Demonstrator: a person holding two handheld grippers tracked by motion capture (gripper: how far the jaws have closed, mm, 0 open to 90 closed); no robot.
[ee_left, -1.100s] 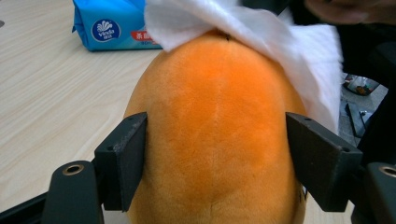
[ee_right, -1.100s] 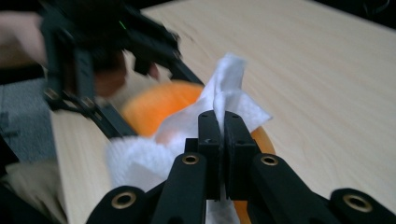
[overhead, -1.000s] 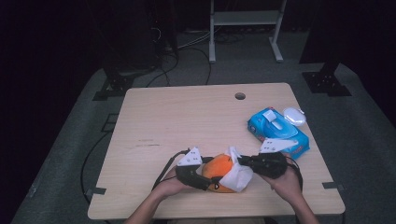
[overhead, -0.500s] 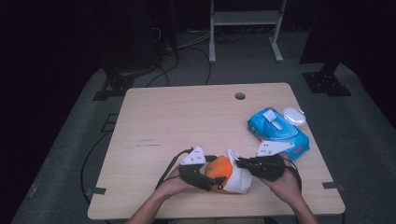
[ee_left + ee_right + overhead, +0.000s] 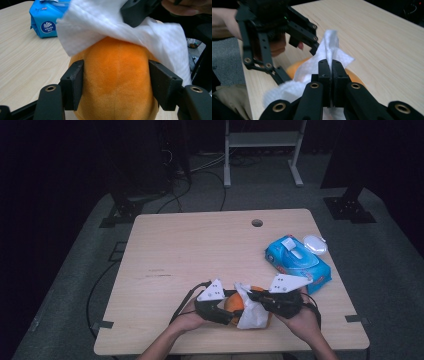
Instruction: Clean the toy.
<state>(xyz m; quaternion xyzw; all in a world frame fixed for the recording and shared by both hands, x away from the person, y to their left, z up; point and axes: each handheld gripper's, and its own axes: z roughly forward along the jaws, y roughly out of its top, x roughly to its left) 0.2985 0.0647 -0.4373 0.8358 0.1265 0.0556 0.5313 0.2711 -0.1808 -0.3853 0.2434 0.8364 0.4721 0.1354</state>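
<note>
Surface [image 5: 200, 250]: pale wood, rectangular, a round hole [image 5: 257, 223] lying near its far edge. Floor [image 5: 390, 270]: grey carpet, black cables [image 5: 200, 175] trailing across it. White rack [image 5: 262, 150] standing behind, dark stand feet [image 5: 350, 210] resting at both far corners. Room beyond sitting in darkness, light falling on the surface.

The high view is dim: the room past the bench [image 5: 200, 250] falls to near black, and light from above lifts only the pale benchtop, with soft shadows. Both gripper views are brighter. The white tissue [image 5: 105, 22] nearly glares, and the closest black gripper parts look soft and blurred.
</note>
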